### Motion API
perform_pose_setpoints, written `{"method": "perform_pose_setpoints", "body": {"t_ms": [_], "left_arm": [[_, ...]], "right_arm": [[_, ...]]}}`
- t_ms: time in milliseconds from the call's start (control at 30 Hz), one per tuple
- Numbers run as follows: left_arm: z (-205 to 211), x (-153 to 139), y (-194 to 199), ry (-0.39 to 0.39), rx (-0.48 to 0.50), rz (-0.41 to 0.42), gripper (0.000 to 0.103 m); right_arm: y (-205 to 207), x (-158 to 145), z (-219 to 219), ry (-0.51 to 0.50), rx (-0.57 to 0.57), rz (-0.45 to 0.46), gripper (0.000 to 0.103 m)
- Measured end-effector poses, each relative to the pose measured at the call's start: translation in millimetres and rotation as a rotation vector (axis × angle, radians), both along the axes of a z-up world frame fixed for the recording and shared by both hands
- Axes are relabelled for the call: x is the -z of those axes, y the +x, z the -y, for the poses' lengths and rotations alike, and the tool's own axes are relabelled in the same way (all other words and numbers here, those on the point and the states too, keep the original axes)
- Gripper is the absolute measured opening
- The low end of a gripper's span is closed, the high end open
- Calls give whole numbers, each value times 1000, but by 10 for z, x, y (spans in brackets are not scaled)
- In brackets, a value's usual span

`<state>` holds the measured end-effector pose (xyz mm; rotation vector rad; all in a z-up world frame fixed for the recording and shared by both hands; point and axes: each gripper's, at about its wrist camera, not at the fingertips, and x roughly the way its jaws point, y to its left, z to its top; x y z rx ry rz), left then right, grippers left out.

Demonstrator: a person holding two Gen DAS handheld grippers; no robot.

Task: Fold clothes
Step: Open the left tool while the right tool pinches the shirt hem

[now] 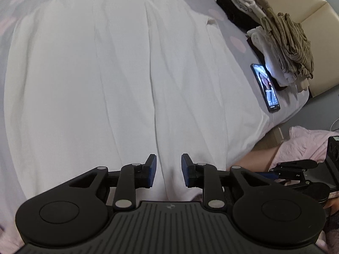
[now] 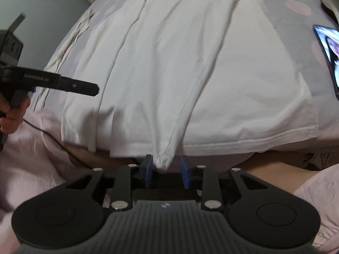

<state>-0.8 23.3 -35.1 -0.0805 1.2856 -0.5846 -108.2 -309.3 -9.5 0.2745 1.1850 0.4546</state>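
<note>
- A phone (image 1: pixel 266 87) with a lit screen lies on the bed at about 3 o'clock of the white garment (image 1: pixel 118 74), just beside its edge; in the right wrist view the phone (image 2: pixel 327 57) sits at the far right, cut off by the frame.
- Past the phone, toward 1 to 2 o'clock, a pile of clothes (image 1: pixel 275 36) in black, white and striped tan lies against a cream padded headboard (image 1: pixel 296 2).
- Nothing lies on top of the garment.
- The white garment (image 2: pixel 180 74) is spread flat on the bed, long creases running from 6 toward 12 o'clock, its long axis lying away from both cameras. Its hemmed edge hangs over the near edge of the bed in the right wrist view.
- The left tongs (image 1: pixel 168 170) stand open over the near part of the cloth, holding nothing; the right wrist view shows them at 9 o'clock (image 2: pixel 93 90), held in a hand (image 2: pixel 12 116).
- The right tongs (image 2: pixel 166 170) are open, with a bunched fold of the hem hanging between the blue pads, not pinched.
- The bed sheet (image 1: pixel 233 29) is pale grey-lilac with pink dots; pink quilted fabric (image 2: pixel 31 158) lies at the near side. A grey floor (image 1: pixel 324 108) shows at the right.
</note>
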Motion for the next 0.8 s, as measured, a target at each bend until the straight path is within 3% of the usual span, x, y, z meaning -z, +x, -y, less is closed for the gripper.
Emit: {"method": "perform_pose_setpoints", "body": {"t_ms": [267, 500, 567, 600, 800], "left_arm": [[274, -143, 300, 48, 83, 63, 22], [569, -189, 510, 64, 163, 94, 24], [662, -197, 598, 64, 178, 103, 26], [722, -208, 654, 63, 187, 107, 26], [1232, -332, 1111, 52, 230, 193, 36]], "right_arm": [[140, 152, -15, 57, 82, -28, 33], [234, 393, -77, 94, 91, -121, 33], [238, 423, -64, 125, 86, -139, 10], [227, 400, -58, 130, 77, -133, 3], [191, 316, -21, 155, 65, -126, 3]]}}
